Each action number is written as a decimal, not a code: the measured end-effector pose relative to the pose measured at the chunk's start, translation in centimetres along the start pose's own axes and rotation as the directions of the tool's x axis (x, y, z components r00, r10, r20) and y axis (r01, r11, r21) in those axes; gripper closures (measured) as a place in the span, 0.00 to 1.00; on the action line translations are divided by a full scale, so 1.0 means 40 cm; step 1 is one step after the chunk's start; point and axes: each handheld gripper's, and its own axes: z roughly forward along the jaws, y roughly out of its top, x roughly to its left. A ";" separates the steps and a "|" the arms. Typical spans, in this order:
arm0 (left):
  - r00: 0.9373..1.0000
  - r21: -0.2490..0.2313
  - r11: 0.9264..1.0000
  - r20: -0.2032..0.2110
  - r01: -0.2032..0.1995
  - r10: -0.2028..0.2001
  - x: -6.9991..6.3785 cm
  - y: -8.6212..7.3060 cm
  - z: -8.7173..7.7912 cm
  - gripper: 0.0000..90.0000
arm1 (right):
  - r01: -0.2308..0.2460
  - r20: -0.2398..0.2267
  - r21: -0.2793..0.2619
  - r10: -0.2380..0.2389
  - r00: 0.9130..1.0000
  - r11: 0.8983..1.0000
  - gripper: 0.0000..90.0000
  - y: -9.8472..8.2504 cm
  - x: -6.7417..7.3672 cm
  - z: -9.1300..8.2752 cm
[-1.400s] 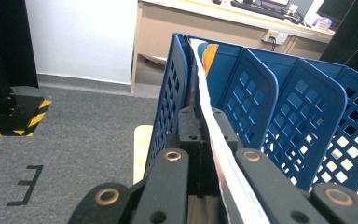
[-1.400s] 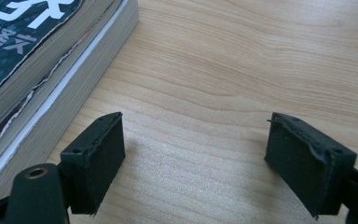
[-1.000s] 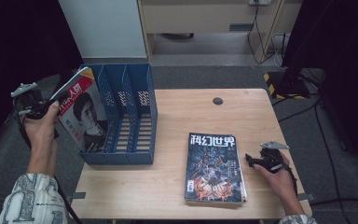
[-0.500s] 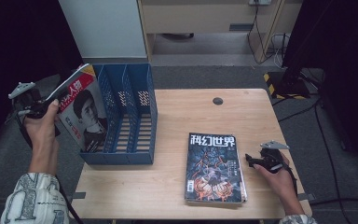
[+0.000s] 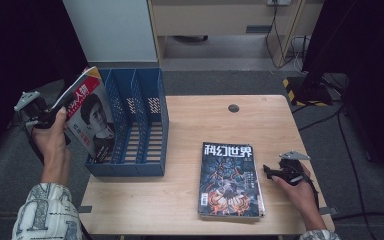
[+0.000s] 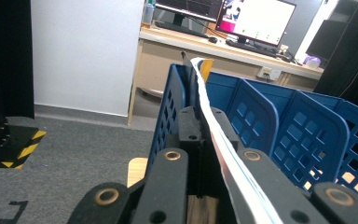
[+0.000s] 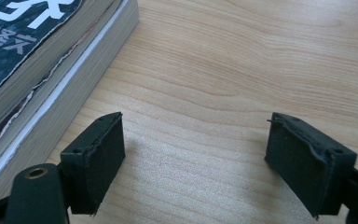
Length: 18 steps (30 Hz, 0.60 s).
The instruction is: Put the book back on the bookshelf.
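a table [image 5: 180, 200] stands in the middle, with a file rack [image 5: 147, 120] on its left part. a magazine [image 5: 87, 117] leans tilted in the rack's leftmost compartment, its top edge out past the rack's left side, where the left gripper [image 5: 55, 111] pinches it. a stack of magazines [image 5: 230, 180] lies flat on the right part of the table, well apart from the rack. the right gripper [image 5: 267, 171] rests on the table just beside the stack's right edge.
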 end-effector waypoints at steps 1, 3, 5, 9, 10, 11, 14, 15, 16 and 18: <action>1.000 -0.002 1.000 0.002 0.000 0.000 0.002 -0.004 0.001 0.96 | -0.001 0.001 0.000 0.001 1.000 1.000 0.22 0.000 0.000 0.000; 1.000 -0.007 1.000 0.001 -0.004 0.004 0.003 -0.010 0.002 0.96 | -0.001 0.001 0.000 0.001 1.000 1.000 0.22 0.000 0.000 0.000; 1.000 -0.012 1.000 0.003 -0.002 0.002 0.004 -0.015 0.003 0.95 | -0.001 0.001 0.000 0.001 1.000 1.000 0.22 0.000 0.000 0.000; 1.000 -0.009 1.000 0.009 0.012 -0.012 0.008 -0.020 0.005 0.95 | -0.001 0.001 0.000 0.001 1.000 1.000 0.22 0.000 0.000 0.000; 1.000 -0.008 1.000 0.009 0.011 -0.011 0.008 -0.021 0.006 0.95 | -0.001 0.001 0.000 0.001 1.000 1.000 0.22 0.000 0.000 0.000; 1.000 -0.006 1.000 0.008 0.010 -0.010 0.008 -0.022 0.006 0.95 | -0.001 0.001 0.000 0.001 1.000 1.000 0.22 0.000 0.000 0.000; 1.000 0.002 1.000 0.006 0.010 -0.010 0.009 -0.025 0.006 0.95 | -0.001 0.001 0.000 0.001 1.000 1.000 0.22 0.000 0.000 0.000; 1.000 0.007 1.000 0.008 0.010 -0.010 0.009 -0.027 0.007 0.94 | 0.000 0.000 0.000 0.000 1.000 1.000 0.22 0.000 0.000 0.000; 1.000 0.012 1.000 0.005 0.009 -0.010 0.008 -0.029 0.008 0.94 | 0.000 0.000 0.000 0.000 1.000 1.000 0.22 0.000 0.000 0.000; 1.000 0.012 1.000 0.004 0.012 -0.012 0.008 -0.034 0.008 0.94 | -0.001 0.001 0.000 0.001 1.000 1.000 0.22 0.000 0.000 0.000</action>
